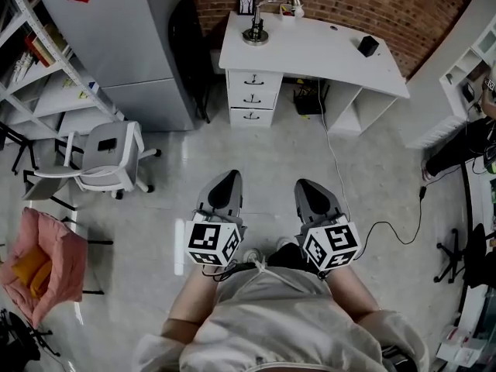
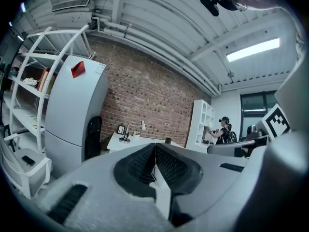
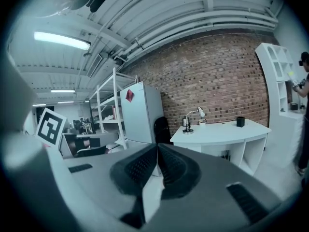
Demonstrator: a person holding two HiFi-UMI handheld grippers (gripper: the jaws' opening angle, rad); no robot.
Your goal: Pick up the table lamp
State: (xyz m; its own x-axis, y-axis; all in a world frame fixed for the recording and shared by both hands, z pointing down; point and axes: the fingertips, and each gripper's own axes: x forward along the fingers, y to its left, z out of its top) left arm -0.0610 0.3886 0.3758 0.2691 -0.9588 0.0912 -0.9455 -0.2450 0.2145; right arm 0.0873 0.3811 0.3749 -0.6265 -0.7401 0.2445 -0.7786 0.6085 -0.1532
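Observation:
The table lamp (image 1: 260, 26), silver with a round base, a curved neck and a small white shade, stands at the back left of the white desk (image 1: 325, 53). It also shows far off as the lamp (image 2: 128, 132) and the lamp (image 3: 189, 121). My left gripper (image 1: 227, 181) and right gripper (image 1: 310, 190) are held side by side over the floor, well short of the desk, both pointing toward it. Both are shut with nothing between the jaws.
A grey cabinet (image 1: 124, 45) stands left of the desk, with white shelving (image 1: 35, 68) and a white office chair (image 1: 101, 161) further left. A black cup (image 1: 368, 46) sits on the desk's right. A cable (image 1: 364, 223) trails across the floor. A person (image 1: 473, 146) stands at right.

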